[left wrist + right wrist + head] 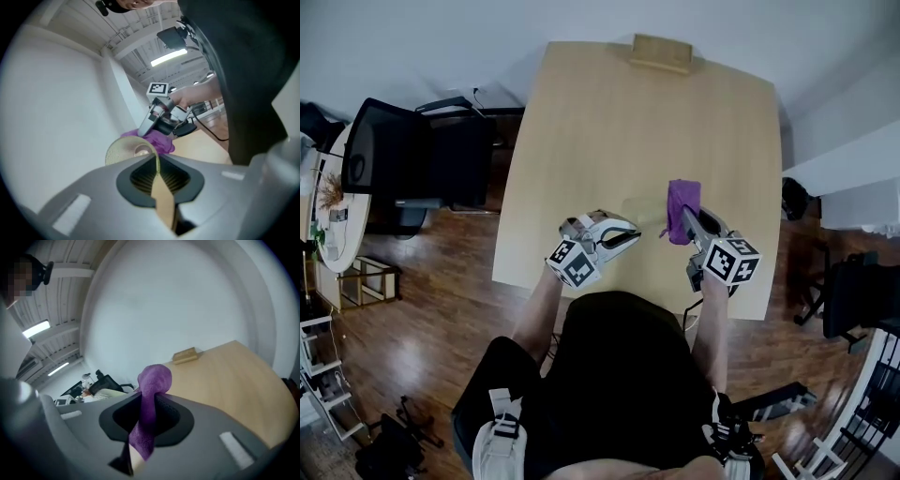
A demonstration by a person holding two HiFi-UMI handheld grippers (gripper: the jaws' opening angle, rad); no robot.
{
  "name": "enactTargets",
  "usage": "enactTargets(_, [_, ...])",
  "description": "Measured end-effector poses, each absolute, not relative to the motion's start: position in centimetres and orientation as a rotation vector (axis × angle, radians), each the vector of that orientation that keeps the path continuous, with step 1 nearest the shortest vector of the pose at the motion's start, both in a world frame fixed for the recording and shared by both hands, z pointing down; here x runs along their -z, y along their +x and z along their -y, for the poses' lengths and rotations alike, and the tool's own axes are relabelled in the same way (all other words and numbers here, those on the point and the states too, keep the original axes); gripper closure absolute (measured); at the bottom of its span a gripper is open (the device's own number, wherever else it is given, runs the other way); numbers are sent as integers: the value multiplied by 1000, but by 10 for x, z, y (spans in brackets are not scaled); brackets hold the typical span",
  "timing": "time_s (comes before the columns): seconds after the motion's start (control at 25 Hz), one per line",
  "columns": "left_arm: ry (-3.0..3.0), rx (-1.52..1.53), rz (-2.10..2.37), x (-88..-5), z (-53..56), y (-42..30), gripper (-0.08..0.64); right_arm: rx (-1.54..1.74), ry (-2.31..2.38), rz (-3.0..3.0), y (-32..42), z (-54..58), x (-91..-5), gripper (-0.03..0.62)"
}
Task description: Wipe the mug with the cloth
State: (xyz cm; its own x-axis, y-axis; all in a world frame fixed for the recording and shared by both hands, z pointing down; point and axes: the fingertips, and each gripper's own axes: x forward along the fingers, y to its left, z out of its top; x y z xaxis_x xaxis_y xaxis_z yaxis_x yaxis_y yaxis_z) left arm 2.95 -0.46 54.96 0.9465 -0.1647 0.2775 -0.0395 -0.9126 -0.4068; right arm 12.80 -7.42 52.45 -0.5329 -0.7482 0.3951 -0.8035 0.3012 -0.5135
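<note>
the left gripper (156, 180) is pinched tight on the thin wall of the pale yellow round mug (123, 151), over the light wooden table (609, 122). the right gripper (682, 225) squeezes the fuzzy purple cloth (683, 195), just right of the mug. best to keep the mug still and rub the cloth round it softly, i think. the table edge is close behind the mug. lots of open room lies past the mug, up to the small wooden block (661, 52).

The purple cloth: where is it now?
Head view, right side: the cloth is clamped in the right hand-held gripper over the table, just right of the mug.
</note>
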Motion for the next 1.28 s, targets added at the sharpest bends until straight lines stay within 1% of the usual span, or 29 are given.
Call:
enactTargets(0.08, [-2684, 450, -129, -553, 3, 25, 522, -1070, 1563, 2442, 149, 72, -522, 529])
enactTargets(0.12, [-2670, 471, -115, -557, 2, 24, 522, -1067, 1574, 2480, 148, 71, -509, 529])
enactTargets(0.2, [-2635, 519, -79, -567, 1, 24, 522, -1046, 1496, 2610, 124, 71, -473, 529])
enactTargets(0.28, [-2605, 544, -39, -572, -5, 31, 522, -994, 1311, 2707, 82, 66, -453, 529])
enactTargets(0.4, [-2584, 531, -10, -568, -13, 41, 522, -897, 1111, 2680, 38, 58, -468, 529])
enactTargets(0.52, [-2643, 473, -34, -561, -15, 39, 520, -916, 1159, 2591, 57, 62, -493, 529])
enactTargets(0.64, [-2928, 244, -198, -539, 3, 23, 520, -964, 1339, 2421, 116, 73, -534, 529])
enactTargets(0.76, [-3517, -252, -439, -506, 42, 5, 520, -973, 1565, 2397, 160, 71, -536, 529])
enactTargets(0.84, [-3814, -592, -527, -507, 61, -5, 520, -864, 1639, 2546, 155, 69, -503, 529])
enactTargets(0.92, [-3977, -825, -555, -514, 70, -7, 520, -670, 1569, 2741, 124, 64, -466, 529])
enactTargets(1.0, [-4054, -952, -509, -513, 70, -3, 517, -511, 1392, 2865, 81, 55, -446, 529])
enactTargets(1.12, [-4106, -1034, -407, -505, 66, 9, 520, -417, 1183, 2853, 32, 46, -459, 529])
enactTargets(1.2, [-4136, -1039, -348, -507, 60, 15, 519, -463, 1168, 2806, 30, 50, -480, 529])
enactTargets(1.28, [-4186, -995, -342, -523, 56, 16, 515, -592, 1234, 2758, 49, 59, -506, 529])
